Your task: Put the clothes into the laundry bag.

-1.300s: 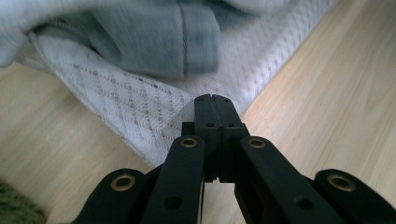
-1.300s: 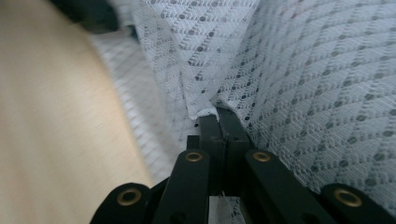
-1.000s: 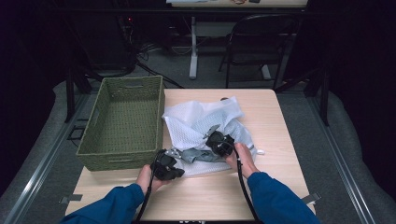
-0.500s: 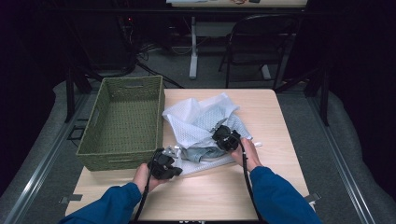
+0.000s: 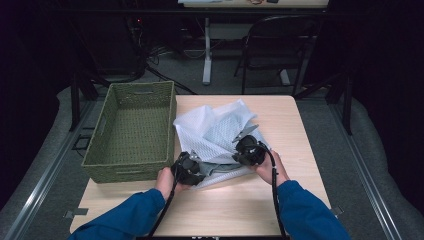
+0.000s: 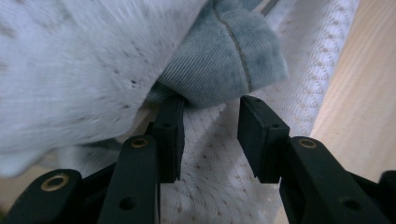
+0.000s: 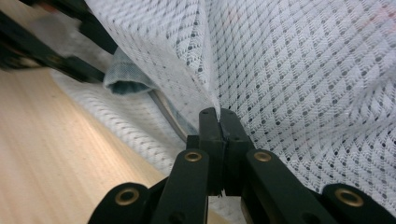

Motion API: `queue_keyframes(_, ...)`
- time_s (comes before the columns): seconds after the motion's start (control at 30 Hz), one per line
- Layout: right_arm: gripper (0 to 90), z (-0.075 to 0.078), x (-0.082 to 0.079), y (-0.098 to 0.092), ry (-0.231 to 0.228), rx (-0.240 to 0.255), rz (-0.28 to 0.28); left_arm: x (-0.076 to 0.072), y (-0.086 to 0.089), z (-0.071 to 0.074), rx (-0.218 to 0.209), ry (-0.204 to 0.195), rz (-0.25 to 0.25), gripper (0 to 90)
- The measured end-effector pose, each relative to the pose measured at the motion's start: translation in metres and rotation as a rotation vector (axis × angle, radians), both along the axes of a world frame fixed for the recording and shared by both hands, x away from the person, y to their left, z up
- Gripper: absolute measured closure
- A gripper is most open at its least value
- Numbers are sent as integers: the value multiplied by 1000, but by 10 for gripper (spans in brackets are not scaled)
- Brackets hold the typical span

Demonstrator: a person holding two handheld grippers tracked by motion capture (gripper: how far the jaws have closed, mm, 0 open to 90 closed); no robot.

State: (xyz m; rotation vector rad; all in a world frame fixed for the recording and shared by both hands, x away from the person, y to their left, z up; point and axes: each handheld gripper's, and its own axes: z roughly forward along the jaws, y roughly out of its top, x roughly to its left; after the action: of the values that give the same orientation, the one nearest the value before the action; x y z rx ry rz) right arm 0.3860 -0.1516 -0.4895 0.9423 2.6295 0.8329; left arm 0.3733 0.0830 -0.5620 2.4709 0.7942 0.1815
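The white mesh bag (image 5: 215, 132) lay crumpled near the middle of the surface (image 5: 300, 150), its left side just beside the green woven basket (image 5: 131, 131) that stood along the surface's left edge; a piece of grey-blue denim (image 6: 229, 56) poked out from its near edge, towards the front edge of the surface. The right tool (image 7: 218, 116) had its jaws pressed together on a fold of the mesh, which rose from them in a taut ridge; the hold seemed meant to lift the upper layer so that the bag's mouth gaped and the denim could be pushed inside or drawn out, though which of the two could not be told. The left tool (image 6: 210, 135) sat low at the bag's near-left corner; its jaws had just been opening and stood apart, with the rolled denim hem just ahead of their tips and mesh lying beneath them; the pads pressed on nothing, so the denim had probably just been let go or was about to be taken afresh. In the high view the left tool (image 5: 187, 169) and right tool (image 5: 248, 150) stood near each other across the bag's front, both forearms coming in over the front edge of the surface; the basket held nothing that could be seen.
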Motion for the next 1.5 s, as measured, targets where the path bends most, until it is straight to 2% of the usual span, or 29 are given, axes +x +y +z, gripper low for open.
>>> queue_keyframes(0.07, 898, 0, -1, -2, 4, 15, -3, -1, -2, 0, 16, -15, -23, 674)
queue_keyframes(0.1, 898, 0, -2, -4, 0, 22, -12, -1, -2, 1, 20, -12, -22, 778)
queue_keyframes(0.13, 898, 0, -2, -4, 0, 22, -12, -2, -2, 1, 29, -13, -35, 778)
queue_keyframes(0.2, 899, 0, -2, -5, -15, 25, -36, -4, -1, 2, 36, -4, -55, 871)
queue_keyframes(0.27, 900, 0, -2, -4, -29, 17, -56, -7, 1, 4, 47, -1, -90, 889)
queue_keyframes(0.37, 900, -1, -1, -5, -39, 10, -81, -12, 5, 7, 35, 17, -119, 893)
queue_keyframes(0.43, 900, -1, -1, -6, -46, 2, -102, -15, 9, 10, 9, 34, -119, 891)
queue_keyframes(0.53, 900, 0, 0, -8, -46, 3, -131, -20, 13, 16, -8, 45, -131, 885)
queue_keyframes(0.63, 900, -2, 1, -8, -44, 0, -133, -23, 12, 14, -2, 68, -150, 857)
queue_keyframes(0.7, 900, -3, 1, -7, -38, -5, -130, -23, 9, 11, 31, 78, -159, 776)
queue_keyframes(0.77, 899, -4, 0, -5, -37, -5, -113, -23, 7, 7, 68, 48, -162, 723)
queue_keyframes(0.83, 899, -4, -1, -4, -37, -8, -104, -21, 7, 6, 79, 40, -157, 729)
queue_keyframes(0.9, 899, -4, -1, -4, -34, 1, -88, -21, 7, 6, 88, 20, -165, 797)
queue_keyframes(0.93, 899, -5, -1, -3, -30, 5, -83, -21, 7, 5, 82, 25, -165, 856)
queue_keyframes(1.0, 899, -6, -1, -2, -31, 2, -79, -23, 7, 6, 95, 33, -187, 900)
queue_keyframes(1.1, 900, -7, -1, -2, -41, -10, -96, -28, 7, 9, 82, 46, -213, 900)
queue_keyframes(1.2, 900, -8, 0, -1, -49, -14, -122, -31, 8, 15, 27, 50, -217, 900)
queue_keyframes(1.23, 900, -8, 0, -2, -50, -10, -121, -31, 8, 18, 34, 28, -215, 900)
queue_keyframes(1.3, 900, -8, 0, -2, -44, -9, -114, -31, 7, 19, 78, -24, -201, 900)
queue_keyframes(1.33, 900, -8, 0, -2, -41, -5, -109, -28, 7, 16, 93, -14, -190, 850)
queue_keyframes(1.4, 899, -7, -1, -1, -39, -1, -93, -23, 6, 11, 123, -8, -159, 674)
queue_keyframes(1.5, 899, -6, -3, 1, -37, 5, -71, -16, 7, 6, 110, 7, -132, 583)
